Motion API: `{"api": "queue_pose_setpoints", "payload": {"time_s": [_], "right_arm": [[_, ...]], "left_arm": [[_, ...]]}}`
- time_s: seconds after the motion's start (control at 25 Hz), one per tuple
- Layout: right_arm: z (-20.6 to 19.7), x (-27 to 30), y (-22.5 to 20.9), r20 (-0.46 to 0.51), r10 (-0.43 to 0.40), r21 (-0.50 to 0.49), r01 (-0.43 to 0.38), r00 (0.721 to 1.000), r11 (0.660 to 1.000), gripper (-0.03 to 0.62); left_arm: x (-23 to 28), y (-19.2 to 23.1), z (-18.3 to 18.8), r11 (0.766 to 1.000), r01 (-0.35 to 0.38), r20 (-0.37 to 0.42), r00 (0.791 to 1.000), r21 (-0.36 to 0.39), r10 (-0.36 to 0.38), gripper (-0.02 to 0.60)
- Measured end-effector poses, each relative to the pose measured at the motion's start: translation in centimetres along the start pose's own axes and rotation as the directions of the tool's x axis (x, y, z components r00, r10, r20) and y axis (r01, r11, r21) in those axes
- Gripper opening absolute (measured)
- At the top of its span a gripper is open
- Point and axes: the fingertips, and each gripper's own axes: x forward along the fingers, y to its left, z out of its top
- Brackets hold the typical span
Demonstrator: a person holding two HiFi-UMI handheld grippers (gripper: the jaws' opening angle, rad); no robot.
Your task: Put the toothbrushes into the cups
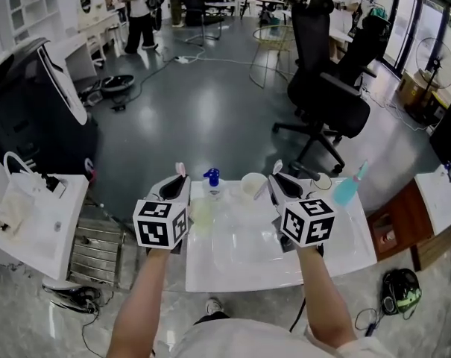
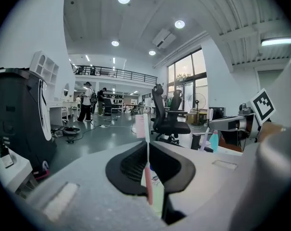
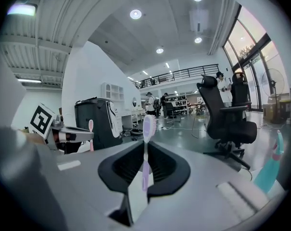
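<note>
On the white table (image 1: 240, 271), a clear cup (image 1: 253, 186) and a greenish cup (image 1: 203, 212) stood between your two grippers. Your left gripper (image 2: 146, 153) was closed tight on an upright pink toothbrush (image 2: 142, 125). Your right gripper (image 3: 146, 160) pinched a lilac toothbrush (image 3: 148, 124) likewise, both above the table.

Pink toothbrush (image 2: 147, 179): upright, bristle head uppermost, its handle pinched between the closed jaws of your left gripper (image 2: 146, 150). Lilac toothbrush (image 3: 144, 172): also upright with the head on top, clamped by its handle in your right gripper (image 3: 145, 153). Cups, two, both upright on the far half of the white table (image 1: 344, 252) ahead of you: a pale green translucent cup (image 1: 202, 212) just beside your left gripper, and a cream cup (image 1: 253, 186) just left of your right gripper.
</note>
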Motion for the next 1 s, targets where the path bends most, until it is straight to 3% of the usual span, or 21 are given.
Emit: {"api": "queue_pose_setpoints", "payload": {"time_s": [0.28, 0.6, 1.0], "right_arm": [[0.6, 2.1, -0.3, 0.003, -0.038, -0.013, 0.038, 0.999, 0.999, 0.029], [0.5, 3.4, -0.8, -0.001, -0.041, -0.020, 0.041, 0.999, 0.999, 0.029], [0.0, 4.6, -2.5, -0.010, 0.044, -0.026, -0.044, 0.999, 0.999, 0.029]], "left_arm": [[2.1, 1.0, -0.1, 0.999, 0.052, 0.003, 0.999, -0.007, -0.052, 0.015], [3.4, 1.4, -0.8, 0.998, 0.057, -0.012, 0.998, -0.017, -0.057, 0.014], [4.1, 0.7, -1.4, 0.999, -0.029, -0.034, 0.999, -0.013, 0.029, 0.015]]}}
